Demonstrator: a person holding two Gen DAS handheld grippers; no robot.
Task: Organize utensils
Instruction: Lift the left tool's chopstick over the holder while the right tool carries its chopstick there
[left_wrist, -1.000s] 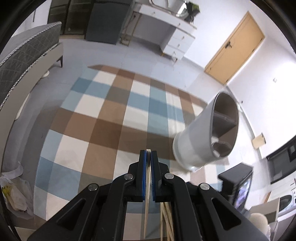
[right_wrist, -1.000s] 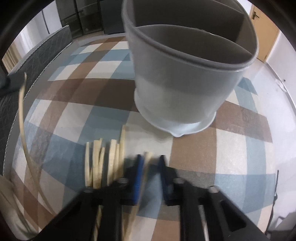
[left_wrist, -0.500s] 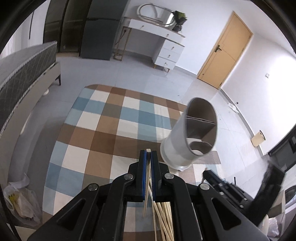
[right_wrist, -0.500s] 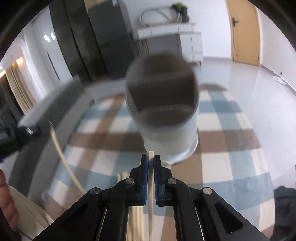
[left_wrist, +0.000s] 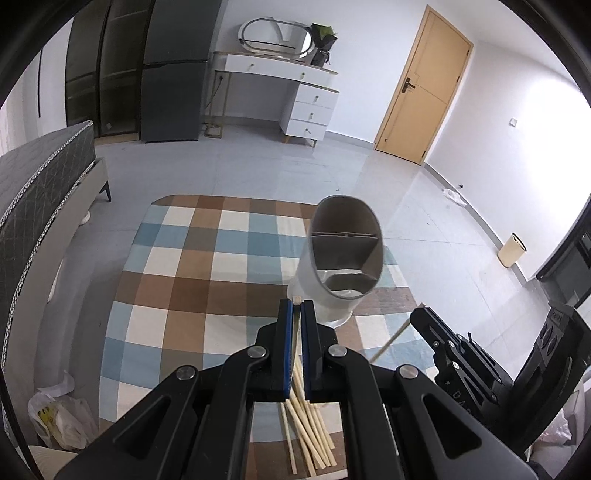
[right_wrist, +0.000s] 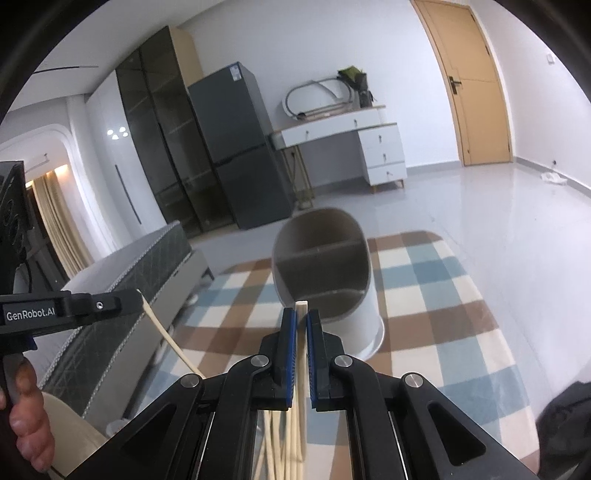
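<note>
1. Chopsticks (left_wrist: 308, 439) lie in a loose pile on the checked rug (left_wrist: 192, 266), right below the left gripper (left_wrist: 295, 306) in the left wrist view, fanned out, tips toward the camera.
2. Left gripper: jaws clamped on one chopstick, its pale end (left_wrist: 295, 300) poking out just past the blue pads (left_wrist: 283, 343); the rest runs down between the fingers toward the pile.
3. Right gripper (right_wrist: 301, 314): jaws closed on another single chopstick (right_wrist: 301, 332), square tip sticking up above the blue pads (right_wrist: 290, 350).
4. Right gripper also shows in the left wrist view at lower right (left_wrist: 461, 354), with its stick (left_wrist: 393, 338) slanting down to the left.
5. Left gripper shows in the right wrist view at the left edge (right_wrist: 136, 301), its thin stick (right_wrist: 166, 332) curving down from the tip. Person's hand (right_wrist: 22, 417) on its handle at lower left.
6. Utensil holder (left_wrist: 341, 258), grey-white cylinder with inner dividers, stands upright on the rug beyond both grippers; inside looks empty from both views.
7. Holder sits past the pile, near the rug's right edge in the left wrist view.
8. Both held sticks are clear of the holder, not touching it.
9. Background: dark fridge (right_wrist: 236, 147), white desk with drawers (left_wrist: 295, 96), wooden door (left_wrist: 424, 85), grey bed (left_wrist: 40, 177) on the left, plastic bag (left_wrist: 55, 413) on the floor, small bin (left_wrist: 511, 249).
</note>
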